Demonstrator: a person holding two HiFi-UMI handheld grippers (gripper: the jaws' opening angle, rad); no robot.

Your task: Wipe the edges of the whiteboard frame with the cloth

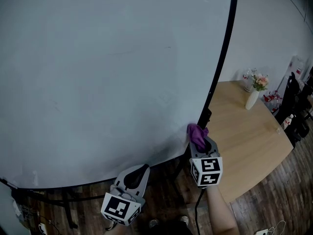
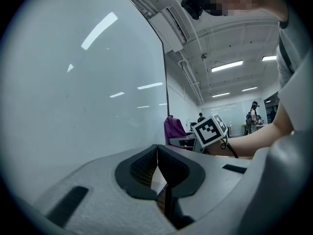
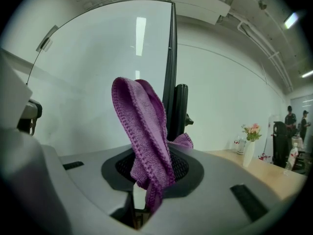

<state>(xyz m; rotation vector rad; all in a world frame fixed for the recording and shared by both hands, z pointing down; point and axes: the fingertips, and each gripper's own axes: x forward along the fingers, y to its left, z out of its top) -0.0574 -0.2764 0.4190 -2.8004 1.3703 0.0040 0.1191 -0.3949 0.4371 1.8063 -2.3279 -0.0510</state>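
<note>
Cloth [image 3: 142, 126] clamped in right hand-held gripper [image 3: 149, 175], beside whiteboard frame [image 3: 170, 67]

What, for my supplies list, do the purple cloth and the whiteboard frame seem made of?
The cloth: soft knitted fibre, probably microfibre, matte; nubby pile and a stitched hem show. The whiteboard frame: thin black strip, smooth, faint sheen; painted metal or plastic, cannot tell which.

Obstacles: black bracket [image 1: 204, 116] on whiteboard frame [image 1: 222, 58], just above the cloth [image 1: 196, 132] in my right gripper [image 1: 198, 140]; wooden table [image 1: 244, 146] close on the right, vase [image 1: 251, 100] at its far edge. Free room: bare board face [image 1: 98, 72] to my left.
</note>
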